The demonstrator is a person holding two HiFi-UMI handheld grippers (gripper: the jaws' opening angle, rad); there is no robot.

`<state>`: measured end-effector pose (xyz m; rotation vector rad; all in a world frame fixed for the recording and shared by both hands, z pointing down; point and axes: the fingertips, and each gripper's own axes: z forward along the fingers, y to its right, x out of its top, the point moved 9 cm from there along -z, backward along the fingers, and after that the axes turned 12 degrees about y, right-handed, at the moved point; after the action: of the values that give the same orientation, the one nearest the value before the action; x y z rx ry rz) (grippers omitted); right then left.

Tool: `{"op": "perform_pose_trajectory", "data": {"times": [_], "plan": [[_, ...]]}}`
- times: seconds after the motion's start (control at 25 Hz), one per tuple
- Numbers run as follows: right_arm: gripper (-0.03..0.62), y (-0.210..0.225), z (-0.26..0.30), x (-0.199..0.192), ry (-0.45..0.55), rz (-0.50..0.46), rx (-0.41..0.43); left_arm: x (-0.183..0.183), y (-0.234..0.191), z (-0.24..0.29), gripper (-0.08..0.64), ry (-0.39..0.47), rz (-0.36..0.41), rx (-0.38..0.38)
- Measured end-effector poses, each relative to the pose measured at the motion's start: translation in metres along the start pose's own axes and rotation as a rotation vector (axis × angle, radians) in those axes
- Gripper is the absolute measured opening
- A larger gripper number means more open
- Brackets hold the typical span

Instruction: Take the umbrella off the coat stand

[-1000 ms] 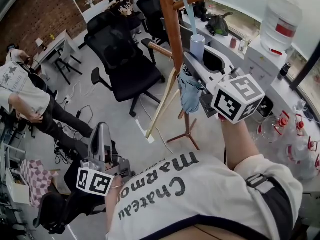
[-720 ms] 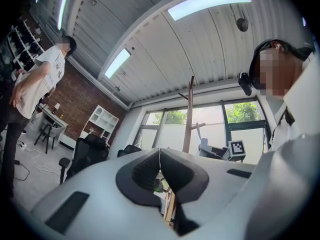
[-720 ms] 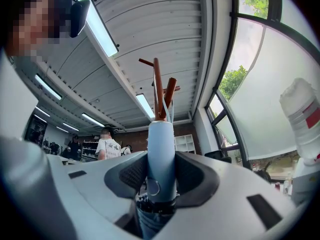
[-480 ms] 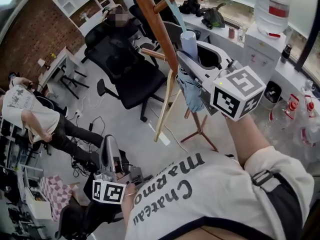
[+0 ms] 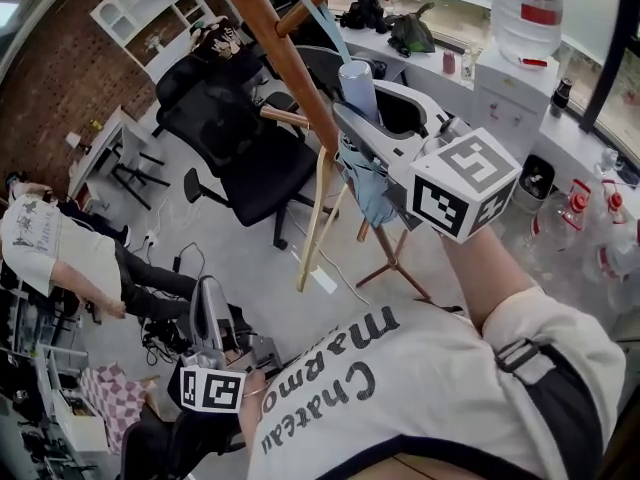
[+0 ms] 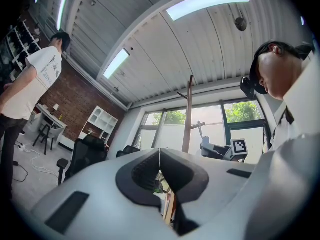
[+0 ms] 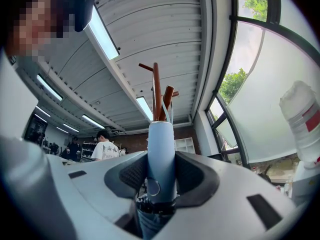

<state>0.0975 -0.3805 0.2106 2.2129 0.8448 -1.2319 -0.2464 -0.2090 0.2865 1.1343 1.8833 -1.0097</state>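
right gripper fingers staying clamped on the pale-blue folded umbrella | its strap, above the fingers, still looping the brown wooden coat stand peg (unchanged, so lift-off is pending) | left gripper fingers resting together, empty

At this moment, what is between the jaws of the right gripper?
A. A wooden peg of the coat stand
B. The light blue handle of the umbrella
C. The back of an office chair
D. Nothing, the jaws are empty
B: in the right gripper view, the right gripper has its pads pressed on both sides of the light blue umbrella handle.
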Motion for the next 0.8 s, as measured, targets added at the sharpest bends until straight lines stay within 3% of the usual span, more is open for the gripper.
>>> {"op": "perform_pose_trajectory", "data": {"times": [0.8], "plan": [[0.167, 0.013, 0.008, 0.003, 0.029, 0.014, 0.032, -0.007, -0.002, 0.013, 0.025, 0.017, 0.005, 0.015]]}}
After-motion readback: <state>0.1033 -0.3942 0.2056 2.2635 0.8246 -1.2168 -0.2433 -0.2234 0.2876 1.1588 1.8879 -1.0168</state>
